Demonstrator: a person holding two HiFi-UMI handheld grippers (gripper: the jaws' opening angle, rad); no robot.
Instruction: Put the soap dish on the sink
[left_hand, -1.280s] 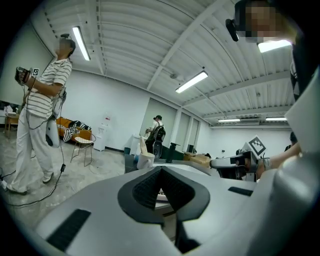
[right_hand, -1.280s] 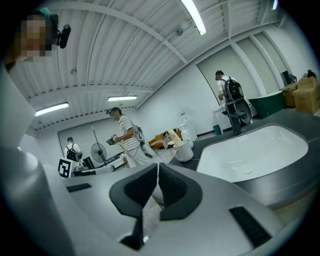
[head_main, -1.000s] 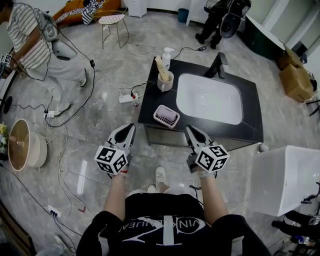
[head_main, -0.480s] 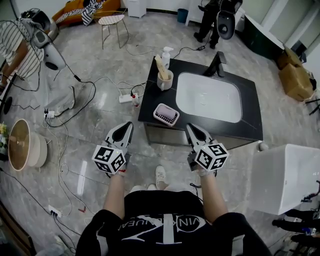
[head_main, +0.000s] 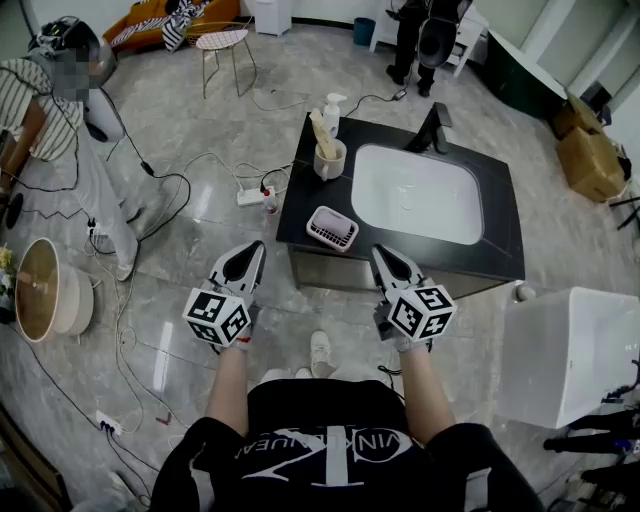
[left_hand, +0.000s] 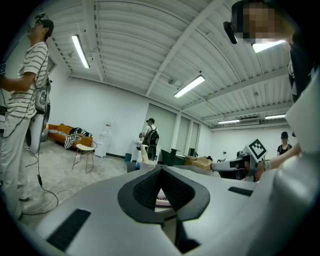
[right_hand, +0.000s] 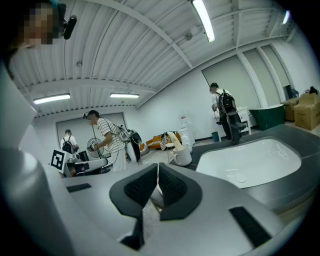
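Head view, ribbed pink soap dish (head_main: 333, 229), black countertop (head_main: 300, 200), rounded white sink (head_main: 418, 195)

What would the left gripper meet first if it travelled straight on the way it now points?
Most likely the soap dish at the near corner of the counter: it shows straight ahead of the left gripper. Height is unclear, so the counter edge might come first.

text | black shirt (head_main: 300, 425) | white lettering, only "vin k" legible
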